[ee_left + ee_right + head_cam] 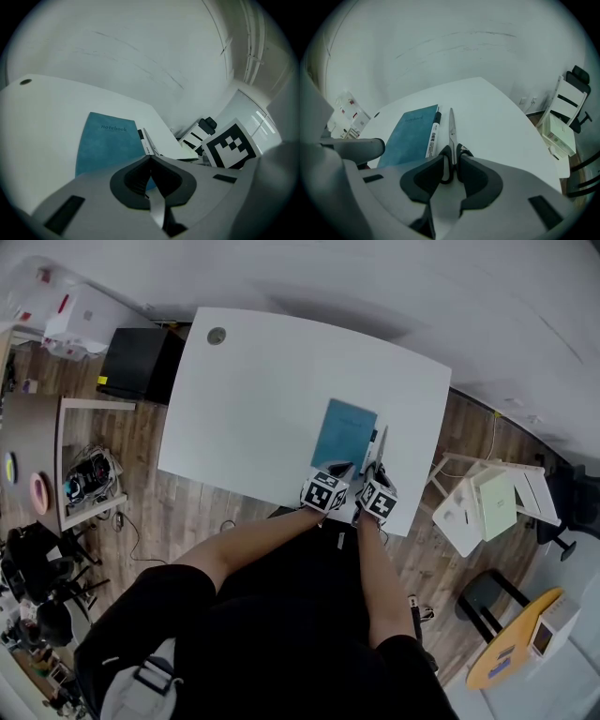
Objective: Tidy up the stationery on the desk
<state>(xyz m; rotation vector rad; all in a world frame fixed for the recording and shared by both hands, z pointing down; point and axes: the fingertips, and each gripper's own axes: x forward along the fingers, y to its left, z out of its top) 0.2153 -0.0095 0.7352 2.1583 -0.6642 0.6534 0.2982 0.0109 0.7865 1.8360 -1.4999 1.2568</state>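
A teal notebook (343, 431) lies on the white desk (253, 409) near its front edge. Right beside it are a white marker with a black cap (433, 133) and black-handled scissors (452, 123), blades pointing away from me. My right gripper (451, 160) is shut on the scissors' handles, which rest on the desk. My left gripper (151, 158) is shut with its jaws meeting at the tips, just above the notebook's (109, 143) near edge. In the head view both grippers, left (325, 490) and right (378, 499), sit side by side at the desk's edge.
A round cable hole (217, 336) is at the desk's far left corner. A black box (139, 362) stands on the floor to the left. White folding furniture with a green book (494, 503) stands right of the desk, and a round yellow table (514, 641) sits nearer to me.
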